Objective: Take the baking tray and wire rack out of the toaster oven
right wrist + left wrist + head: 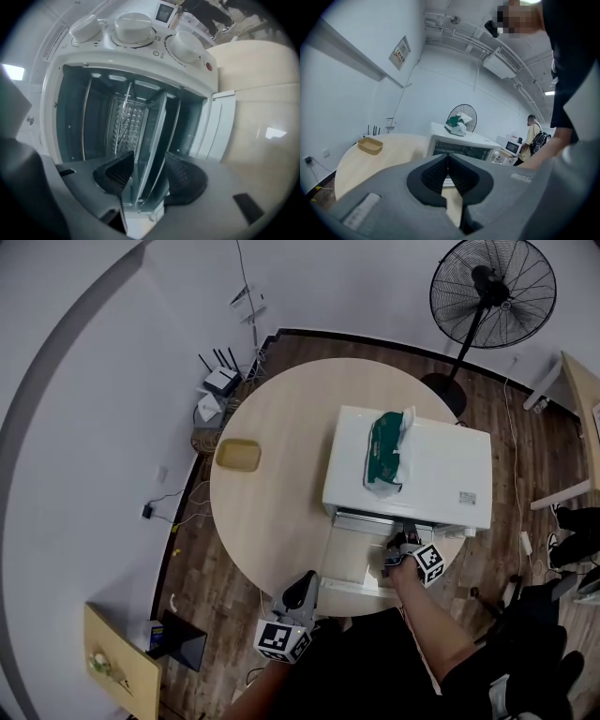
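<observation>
Straddling the baking tray (152, 136) edge inside the toaster oven (140, 61) mouth, right gripper (147, 164) stood open, unclamped; left gripper (448, 159) hung shut, empty, before the oven. Likely risk: shallow bite, tray slipping.

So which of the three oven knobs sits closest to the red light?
The knob at the right end of the row in the right gripper view; the red light lies just beside it.
</observation>
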Demonstrator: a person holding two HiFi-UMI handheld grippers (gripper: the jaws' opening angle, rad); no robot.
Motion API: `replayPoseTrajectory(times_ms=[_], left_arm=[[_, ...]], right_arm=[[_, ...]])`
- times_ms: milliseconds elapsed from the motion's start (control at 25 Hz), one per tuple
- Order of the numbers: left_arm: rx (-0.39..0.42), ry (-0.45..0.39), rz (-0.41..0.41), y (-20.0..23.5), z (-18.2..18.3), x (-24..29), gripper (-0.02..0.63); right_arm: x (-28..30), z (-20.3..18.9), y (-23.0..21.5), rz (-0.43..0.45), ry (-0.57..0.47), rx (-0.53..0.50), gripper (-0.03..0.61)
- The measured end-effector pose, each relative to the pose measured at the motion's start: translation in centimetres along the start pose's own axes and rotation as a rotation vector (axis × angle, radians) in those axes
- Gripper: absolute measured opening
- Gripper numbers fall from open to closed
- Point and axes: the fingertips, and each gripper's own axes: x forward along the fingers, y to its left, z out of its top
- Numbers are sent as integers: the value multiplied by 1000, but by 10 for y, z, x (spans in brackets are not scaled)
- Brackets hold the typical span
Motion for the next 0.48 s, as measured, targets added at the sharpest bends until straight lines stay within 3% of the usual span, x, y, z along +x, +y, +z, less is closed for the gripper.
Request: replayPoseTrajectory(times_ms=[480], left_arm=[[-24,35,30,9,-18,-16,18]], right_arm=[[27,4,-11,-2,-47,76,187]])
